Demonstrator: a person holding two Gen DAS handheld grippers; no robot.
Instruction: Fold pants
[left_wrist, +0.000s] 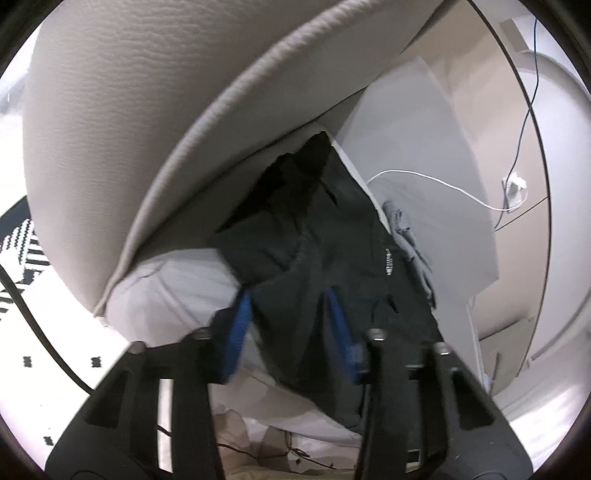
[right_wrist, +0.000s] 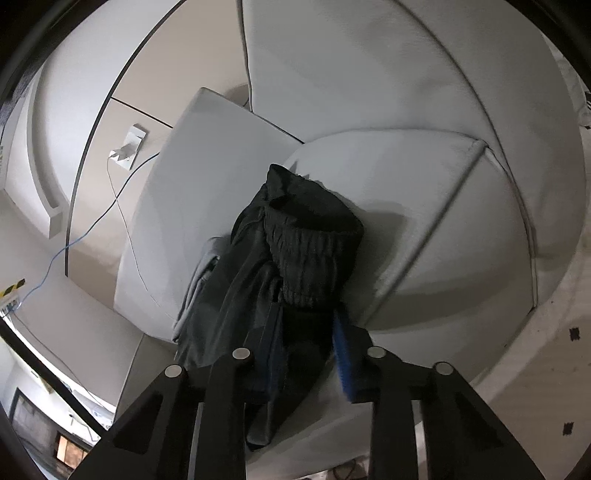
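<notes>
Left wrist view: left gripper (left_wrist: 291, 325) has its 2 blue pads clamped on a fold of the black pants (left_wrist: 314, 236), which lie bunched in a long heap on the light grey sofa seat cushion (left_wrist: 177, 280), running up toward the beige backrest (left_wrist: 147, 92). A small grey garment (left_wrist: 410, 240) sits just beside the pants on the right; a white cable (left_wrist: 443, 184) crosses the cushion behind it. Right wrist view: right gripper (right_wrist: 306, 354) is also closed on the pants (right_wrist: 306, 236), pinching dark fabric below the ribbed elastic waistband (right_wrist: 314, 269), with the rest trailing down over the cushion front. The grey garment (right_wrist: 199, 280) touches the pants' left edge here. Risk, as a judgement: both grips look like they hold bunched layers, so lifting may spread the pants unevenly or twisted; a thin pinch could slip; the grey garment may drag along if caught in the fold.
</notes>
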